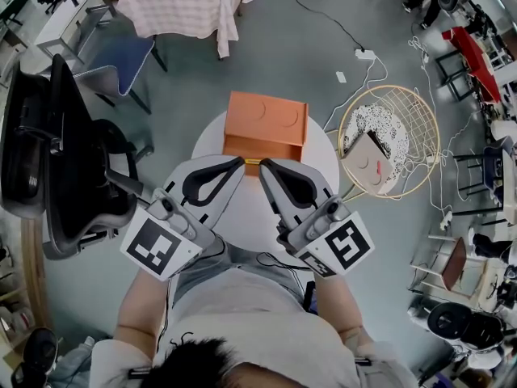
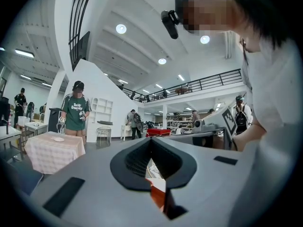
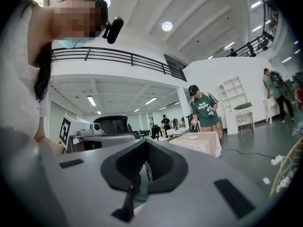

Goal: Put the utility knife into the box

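Note:
An orange box (image 1: 266,122), lid shut, stands at the far side of a small round white table (image 1: 325,156). My left gripper (image 1: 237,162) and right gripper (image 1: 264,166) hover side by side over the table, tips just short of the box's front wall. Both are shut with nothing in them. A thin yellow sliver (image 1: 252,161) shows between the two tips at the foot of the box; I cannot tell whether it is the utility knife. In the left gripper view the left gripper (image 2: 151,140) is shut, and a bit of the orange box (image 2: 158,195) shows through the gap behind the tips. The right gripper (image 3: 146,142) is likewise shut.
A black office chair (image 1: 69,156) stands close on the left. A round wire basket chair (image 1: 390,140) with a cushion is at the right, with cables and a power strip (image 1: 365,54) on the floor. A cloth-covered table (image 1: 190,2) lies beyond. A person in a green shirt (image 3: 206,110) stands in the background.

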Demonstrator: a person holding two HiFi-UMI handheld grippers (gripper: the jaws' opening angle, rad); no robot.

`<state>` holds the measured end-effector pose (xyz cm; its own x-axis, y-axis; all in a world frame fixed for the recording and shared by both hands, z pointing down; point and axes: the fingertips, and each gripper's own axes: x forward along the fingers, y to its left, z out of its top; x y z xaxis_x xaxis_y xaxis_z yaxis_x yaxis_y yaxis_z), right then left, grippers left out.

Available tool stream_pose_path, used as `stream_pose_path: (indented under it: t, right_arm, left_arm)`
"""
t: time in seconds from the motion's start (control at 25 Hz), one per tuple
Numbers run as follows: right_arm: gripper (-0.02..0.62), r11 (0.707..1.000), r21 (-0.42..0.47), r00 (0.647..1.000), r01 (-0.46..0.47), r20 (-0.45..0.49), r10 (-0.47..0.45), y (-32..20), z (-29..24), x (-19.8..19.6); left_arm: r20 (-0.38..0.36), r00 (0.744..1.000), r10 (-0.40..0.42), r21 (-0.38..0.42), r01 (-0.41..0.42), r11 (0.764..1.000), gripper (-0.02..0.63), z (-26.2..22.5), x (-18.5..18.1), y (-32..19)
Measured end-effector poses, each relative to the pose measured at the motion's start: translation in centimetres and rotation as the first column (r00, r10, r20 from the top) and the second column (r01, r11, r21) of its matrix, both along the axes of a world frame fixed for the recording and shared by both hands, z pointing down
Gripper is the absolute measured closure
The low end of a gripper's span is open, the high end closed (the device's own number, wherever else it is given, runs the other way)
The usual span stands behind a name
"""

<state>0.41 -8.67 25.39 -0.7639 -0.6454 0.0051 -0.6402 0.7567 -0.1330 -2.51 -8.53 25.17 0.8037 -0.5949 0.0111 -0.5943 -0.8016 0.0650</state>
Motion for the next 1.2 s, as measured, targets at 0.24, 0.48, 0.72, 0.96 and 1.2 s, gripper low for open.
stream_pose_path:
  t: [0.24, 0.48, 0.72, 0.96, 1.2]
  right_arm:
    - [0.588, 1.000, 0.002, 1.000, 0.012, -0.006, -0.012, -0.4, 0.0, -0.1]
    - [0.588, 1.000, 0.006, 1.000, 0.015, -0.005, -0.015, -0.7, -0.3, 0.0]
    - [0.588, 1.000, 0.010, 1.000, 0.020, -0.007, -0.020, -1.2, 0.0, 0.1]
    - [0.588, 1.000, 0.009, 1.000, 0.027, -0.005, -0.027, -1.3, -0.1, 0.1]
    - [0.588, 0.999, 0.013, 1.000, 0.029, 0.003, -0.029, -1.1, -0.3, 0.1]
  left_arm:
    - [0.000, 1.000, -0.002, -0.006, 0.002, 1.000, 0.597, 0.1, 0.2, -0.5]
    - [0.003, 1.000, 0.001, -0.001, -0.001, 1.000, 0.597, -0.2, 0.4, -0.8]
    - [0.007, 1.000, 0.001, -0.010, -0.001, 1.000, 0.597, 0.2, 0.6, -1.2]
    - [0.006, 1.000, 0.003, -0.014, -0.003, 1.000, 0.597, 0.1, 0.8, -1.3]
    - [0.005, 1.000, 0.006, -0.008, -0.006, 1.000, 0.597, -0.3, 1.0, -1.3]
